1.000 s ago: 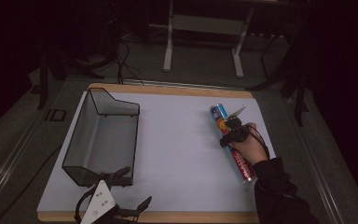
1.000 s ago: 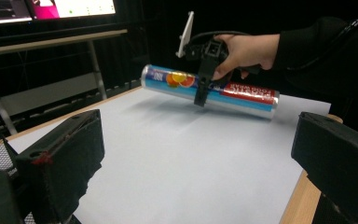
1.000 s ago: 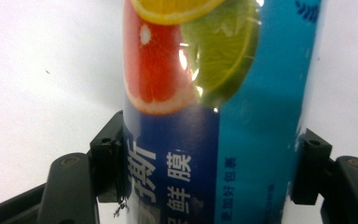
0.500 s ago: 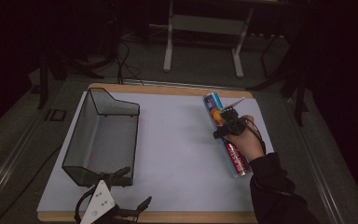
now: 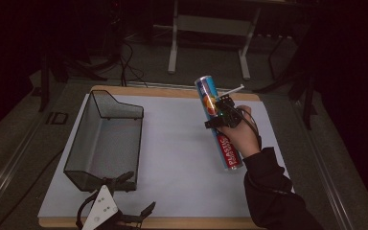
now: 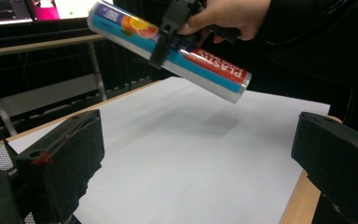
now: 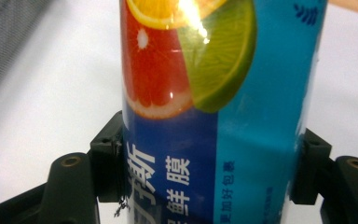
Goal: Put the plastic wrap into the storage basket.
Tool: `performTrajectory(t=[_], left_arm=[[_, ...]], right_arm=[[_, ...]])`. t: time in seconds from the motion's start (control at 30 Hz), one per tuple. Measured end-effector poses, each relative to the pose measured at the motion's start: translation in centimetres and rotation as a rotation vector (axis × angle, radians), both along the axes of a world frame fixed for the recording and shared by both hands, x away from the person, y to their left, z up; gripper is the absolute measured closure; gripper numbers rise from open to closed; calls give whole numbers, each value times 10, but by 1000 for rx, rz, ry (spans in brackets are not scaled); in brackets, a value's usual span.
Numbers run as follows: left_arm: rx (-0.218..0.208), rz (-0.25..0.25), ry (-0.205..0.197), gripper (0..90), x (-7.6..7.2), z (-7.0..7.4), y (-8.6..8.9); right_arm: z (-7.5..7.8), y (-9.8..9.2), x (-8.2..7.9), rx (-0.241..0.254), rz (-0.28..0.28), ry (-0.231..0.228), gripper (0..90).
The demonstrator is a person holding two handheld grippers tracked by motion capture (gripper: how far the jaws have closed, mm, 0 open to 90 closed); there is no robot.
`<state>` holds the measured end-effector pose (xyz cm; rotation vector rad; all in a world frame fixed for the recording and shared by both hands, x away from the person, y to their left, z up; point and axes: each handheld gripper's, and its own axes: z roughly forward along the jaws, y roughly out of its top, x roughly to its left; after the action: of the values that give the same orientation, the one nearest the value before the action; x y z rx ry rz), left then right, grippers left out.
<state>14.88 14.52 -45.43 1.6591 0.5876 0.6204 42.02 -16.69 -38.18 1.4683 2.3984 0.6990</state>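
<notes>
Nearest, the left gripper (image 5: 124, 218) rests with jaws apart at the table's (image 5: 172, 223) front edge, and beyond, the right gripper (image 5: 219, 114) clamps mid-length a tube of plastic wrap (image 5: 217, 122) held above the white sheet, likely light, stiff and slippery.

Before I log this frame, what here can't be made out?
- Tube: its middle is covered by the right gripper and hand in the high view; both ends are cut off in the right gripper view.
- Left gripper: the bottom edge crops it in the high view.
- Mesh basket: whether anything lies inside is too dark to tell.
</notes>
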Motion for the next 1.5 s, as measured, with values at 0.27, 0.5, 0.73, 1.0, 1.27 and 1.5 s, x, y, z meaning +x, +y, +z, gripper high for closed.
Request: performTrajectory(t=[0.27, 0.5, 0.73, 1.0, 1.27, 1.5], left_arm=[[12, -19, 4, 31, 0, -1, -2], [-14, -16, 8, 31, 2, -2, 0], [2, -23, -7, 31, 0, -2, -2], [7, -10, 1, 30, 0, -1, 0], [5, -24, 3, 31, -1, -1, -1], [-3, -19, -2, 30, -2, 0, 2]], right_arm=[[20, 29, -1, 62, 26, -32, 316], [37, 51, 0, 131, 34, -69, 316], [48, 79, -1, 164, 57, -91, 316], [57, 120, -4, 225, 80, -128, 316], [59, 168, -12, 309, 127, -151, 316], [51, 202, -13, 389, 102, -152, 316]])
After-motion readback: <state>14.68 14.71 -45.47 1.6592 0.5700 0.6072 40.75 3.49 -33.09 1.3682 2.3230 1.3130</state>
